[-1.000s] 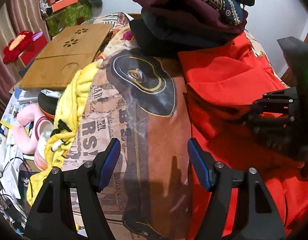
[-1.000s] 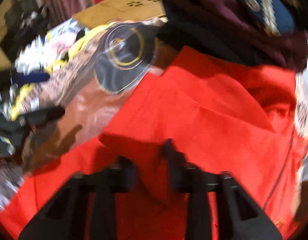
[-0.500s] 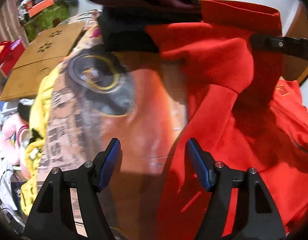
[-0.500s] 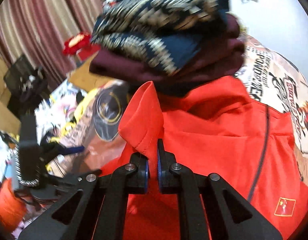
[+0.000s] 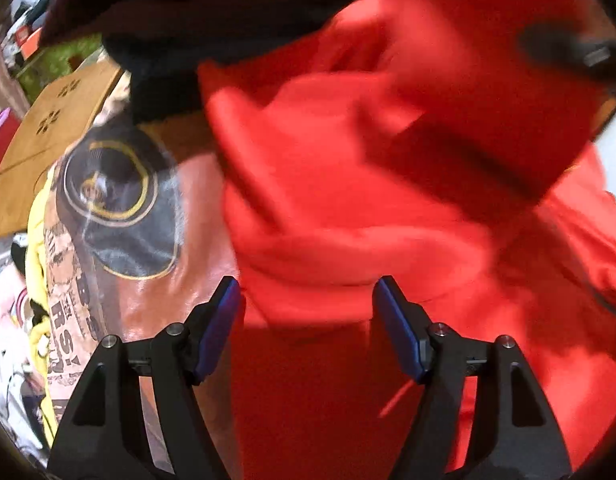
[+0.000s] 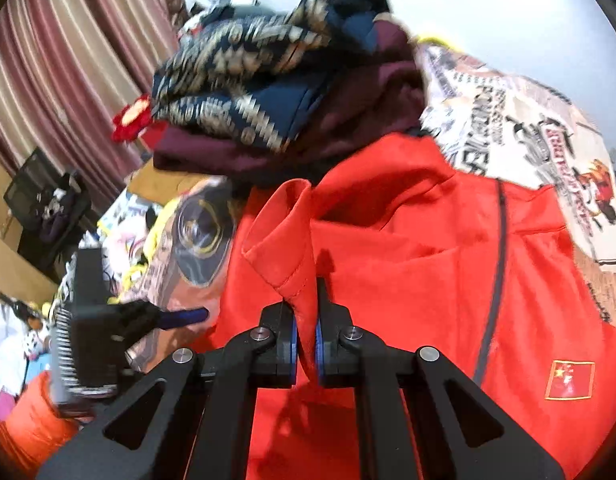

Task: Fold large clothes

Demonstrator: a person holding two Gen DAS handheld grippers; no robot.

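A large red jacket [image 6: 407,264] with a dark zip and a small flag patch [image 6: 569,380] lies spread on a printed bedspread [image 6: 519,120]. My right gripper [image 6: 304,320] is shut on a raised fold of the red jacket near its left edge. My left gripper [image 5: 308,320] is open, low over the jacket [image 5: 367,200] at its left edge, with nothing between its blue pads. It also shows in the right wrist view [image 6: 188,315] to the left of the jacket.
A stack of folded clothes [image 6: 288,96], navy patterned over maroon, sits behind the jacket. A wooden board [image 5: 48,128] and yellow cloth [image 5: 36,232] lie at the left among clutter. Striped curtains [image 6: 68,60] hang at far left.
My right gripper has lifted the pinched red fold and carried it over the jacket. My left gripper has moved right, from over the bedspread to over the jacket's edge, still open.
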